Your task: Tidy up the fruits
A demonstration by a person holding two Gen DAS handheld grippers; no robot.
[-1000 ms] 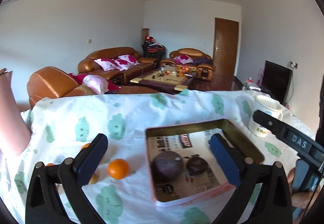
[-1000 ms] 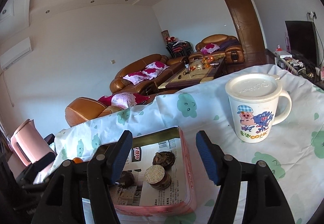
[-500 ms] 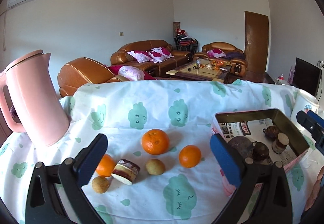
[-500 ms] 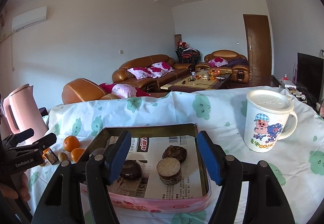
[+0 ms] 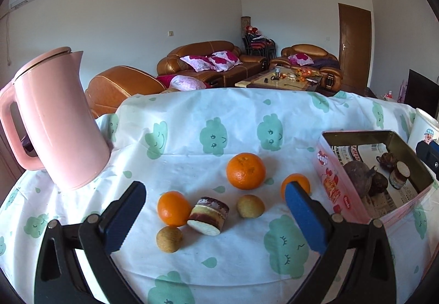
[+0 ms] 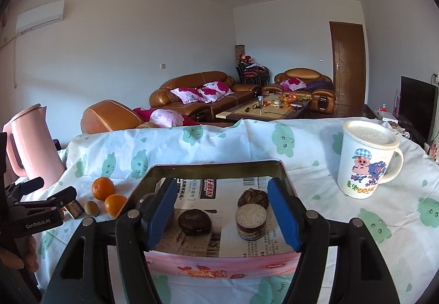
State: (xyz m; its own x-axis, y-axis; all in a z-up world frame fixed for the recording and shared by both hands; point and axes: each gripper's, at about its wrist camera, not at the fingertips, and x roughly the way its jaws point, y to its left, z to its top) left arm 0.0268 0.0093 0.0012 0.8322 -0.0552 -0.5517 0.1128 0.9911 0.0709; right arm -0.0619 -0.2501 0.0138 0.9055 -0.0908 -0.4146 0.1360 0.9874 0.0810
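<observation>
The job looked partly done. In the right wrist view a pink tin (image 6: 219,268) lined with newspaper sat at lower centre on the bench (image 6: 329,221), and it already held about 4 dark or cut pieces. What those pieces were was hard to tell.

Left of the tin, in the middle of the left wrist view, 3 oranges remained on the cloth: a big one (image 5: 245,170), a smaller one (image 5: 173,208) and another (image 5: 295,186) just beside the tin. 2 small brown fruits (image 5: 169,239) (image 5: 250,206) and a cut layered piece (image 5: 208,215) lay among them, so 6 items seemed left to move.

The left claw (image 5: 215,217) stood wide open above this group, holding nothing. The right claw (image 6: 222,212) was about half open over the tin, also empty.

Readable writing: "denji" on the tin's side, "GenRobot.AI" on the left claw's body, and coloured letters on a pig-cartoon mug (image 6: 365,161) at the right that could not be made out
</observation>
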